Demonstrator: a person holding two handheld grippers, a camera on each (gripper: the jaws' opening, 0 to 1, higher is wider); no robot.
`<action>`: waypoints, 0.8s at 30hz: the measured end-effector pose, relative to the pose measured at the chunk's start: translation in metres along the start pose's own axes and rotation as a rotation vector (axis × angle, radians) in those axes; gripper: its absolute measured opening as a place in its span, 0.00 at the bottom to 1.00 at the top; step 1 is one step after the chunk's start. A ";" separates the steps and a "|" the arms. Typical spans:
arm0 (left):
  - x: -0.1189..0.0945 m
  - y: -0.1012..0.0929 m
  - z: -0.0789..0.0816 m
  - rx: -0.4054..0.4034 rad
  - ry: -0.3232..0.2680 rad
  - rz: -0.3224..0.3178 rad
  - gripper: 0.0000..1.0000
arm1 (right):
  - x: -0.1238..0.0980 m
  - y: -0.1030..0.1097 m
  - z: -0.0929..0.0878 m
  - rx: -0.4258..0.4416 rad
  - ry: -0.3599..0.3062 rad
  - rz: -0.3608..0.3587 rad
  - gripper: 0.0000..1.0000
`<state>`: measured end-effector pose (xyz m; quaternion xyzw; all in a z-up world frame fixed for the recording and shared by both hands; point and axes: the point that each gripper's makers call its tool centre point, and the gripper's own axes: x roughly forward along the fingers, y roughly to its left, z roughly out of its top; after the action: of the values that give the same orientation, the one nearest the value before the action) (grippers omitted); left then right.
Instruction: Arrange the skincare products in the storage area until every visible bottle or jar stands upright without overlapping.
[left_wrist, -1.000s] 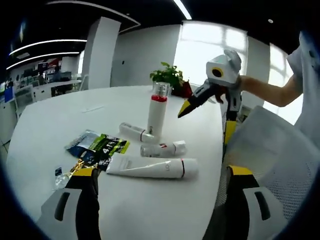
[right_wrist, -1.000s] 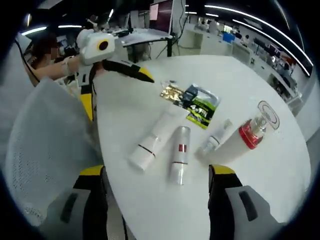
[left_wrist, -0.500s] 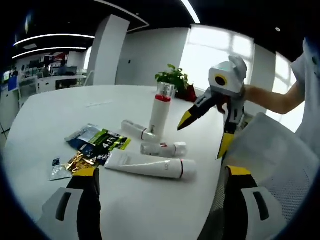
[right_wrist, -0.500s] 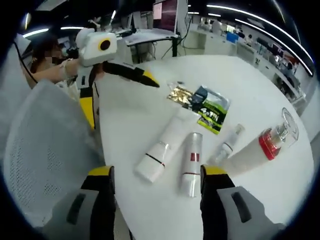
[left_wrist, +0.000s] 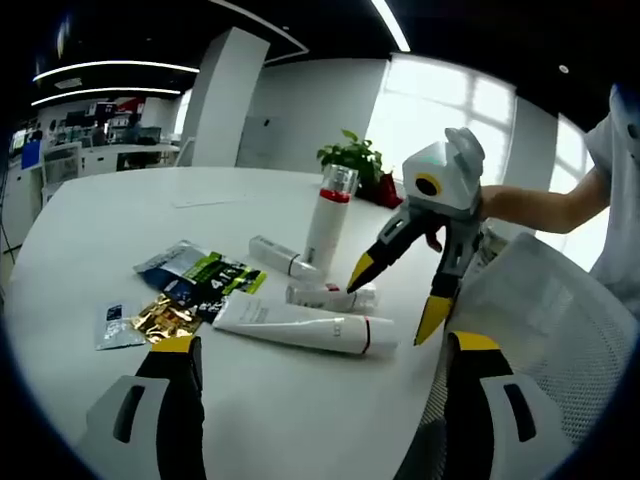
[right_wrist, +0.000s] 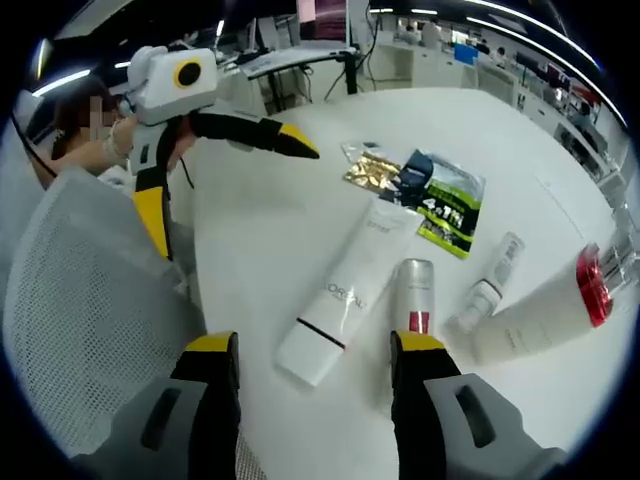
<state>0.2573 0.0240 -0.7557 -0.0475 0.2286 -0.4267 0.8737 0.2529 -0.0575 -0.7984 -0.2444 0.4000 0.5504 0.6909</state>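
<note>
A tall white bottle (left_wrist: 327, 225) with a red band and clear cap stands upright on the round white table (left_wrist: 90, 230). Three products lie flat by it: a small white tube (left_wrist: 285, 257), a short silvery bottle (left_wrist: 330, 297) and a long white tube (left_wrist: 305, 327). My right gripper (left_wrist: 395, 298) hangs open just above the short bottle, holding nothing. From its own view my right gripper (right_wrist: 315, 345) straddles the cap end of the long tube (right_wrist: 345, 300), with the short bottle (right_wrist: 415, 305) by the right jaw. My left gripper (left_wrist: 322, 343) is open and empty, back from the products.
Several foil sachets (left_wrist: 195, 285) lie on the table left of the products. A potted plant (left_wrist: 350, 160) stands behind the tall bottle. A white mesh chair (right_wrist: 80, 320) sits at the table edge on the person's side. A person's sleeve and hand (left_wrist: 540, 200) hold the right gripper.
My right gripper has come down and in toward the lying products; its open tips now hover at the short bottle. The products have not moved.
</note>
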 end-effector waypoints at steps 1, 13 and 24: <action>0.000 0.000 0.000 -0.002 -0.001 0.000 0.93 | 0.002 0.000 0.000 0.000 0.004 0.003 0.60; 0.002 -0.003 -0.004 -0.028 -0.001 -0.010 0.92 | 0.027 -0.004 0.006 0.037 0.037 -0.011 0.57; 0.004 -0.003 -0.007 -0.052 -0.003 -0.020 0.90 | 0.037 -0.011 0.011 0.065 0.032 -0.052 0.54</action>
<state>0.2538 0.0198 -0.7618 -0.0732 0.2378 -0.4291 0.8683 0.2697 -0.0311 -0.8242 -0.2412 0.4221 0.5149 0.7061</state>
